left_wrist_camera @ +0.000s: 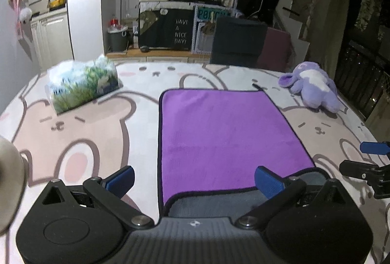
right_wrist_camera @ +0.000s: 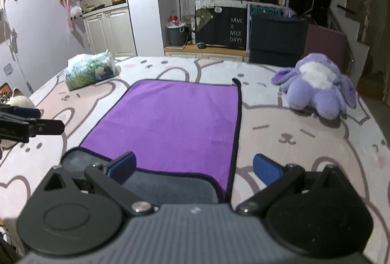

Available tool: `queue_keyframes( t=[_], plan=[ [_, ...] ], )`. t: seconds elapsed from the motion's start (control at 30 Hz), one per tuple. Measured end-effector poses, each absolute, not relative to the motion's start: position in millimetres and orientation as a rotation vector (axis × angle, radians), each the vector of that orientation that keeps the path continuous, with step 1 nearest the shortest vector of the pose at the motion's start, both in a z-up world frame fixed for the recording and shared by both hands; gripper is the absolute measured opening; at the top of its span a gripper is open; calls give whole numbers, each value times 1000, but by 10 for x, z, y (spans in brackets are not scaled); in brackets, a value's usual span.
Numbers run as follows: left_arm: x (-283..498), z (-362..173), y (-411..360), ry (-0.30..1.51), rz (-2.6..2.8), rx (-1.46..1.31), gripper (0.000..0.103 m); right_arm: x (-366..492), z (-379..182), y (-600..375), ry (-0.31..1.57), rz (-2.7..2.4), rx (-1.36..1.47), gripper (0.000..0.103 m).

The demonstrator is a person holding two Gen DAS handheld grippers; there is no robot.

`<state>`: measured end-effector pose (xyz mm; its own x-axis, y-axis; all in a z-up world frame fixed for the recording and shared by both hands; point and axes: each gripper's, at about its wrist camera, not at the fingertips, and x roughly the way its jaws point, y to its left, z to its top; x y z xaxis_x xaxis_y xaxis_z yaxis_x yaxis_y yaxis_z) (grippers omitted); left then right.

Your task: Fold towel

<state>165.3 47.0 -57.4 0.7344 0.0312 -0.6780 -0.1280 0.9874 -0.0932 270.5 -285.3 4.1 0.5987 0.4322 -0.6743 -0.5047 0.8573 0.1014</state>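
Observation:
A purple towel point(left_wrist_camera: 219, 132) with a dark hem lies flat on the bear-print table cover point(left_wrist_camera: 73, 132); its near edge is folded over and shows a grey underside point(left_wrist_camera: 214, 203). My left gripper point(left_wrist_camera: 195, 182) is open and empty over the towel's near left corner. In the right wrist view the towel point(right_wrist_camera: 175, 122) lies the same way, grey flap point(right_wrist_camera: 168, 188) near me. My right gripper point(right_wrist_camera: 193, 170) is open and empty over the near right corner. Each gripper shows at the edge of the other's view, the right one point(left_wrist_camera: 368, 161) and the left one point(right_wrist_camera: 26, 127).
A tissue pack point(left_wrist_camera: 82, 86) lies at the far left and a purple plush toy point(left_wrist_camera: 312, 86) at the far right of the table. A pale round object point(right_wrist_camera: 18, 102) sits at the left edge. Shelves and a dark chair point(left_wrist_camera: 236, 40) stand beyond.

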Motion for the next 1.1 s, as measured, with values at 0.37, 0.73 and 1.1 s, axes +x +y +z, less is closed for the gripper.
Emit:
queue_keyframes(
  t=[0.37, 0.73, 1.1],
  plan=[
    [1721, -963, 536, 848, 58, -172, 97, 2859, -385, -2847, 799, 603, -121, 103],
    [1757, -1187, 770, 937, 83, -279, 67, 3155, -612, -2754, 908, 638, -160, 71],
    [1798, -1193, 881, 945, 70, -303, 35, 3232, -721, -2797, 999, 647, -148, 32]
  ],
)
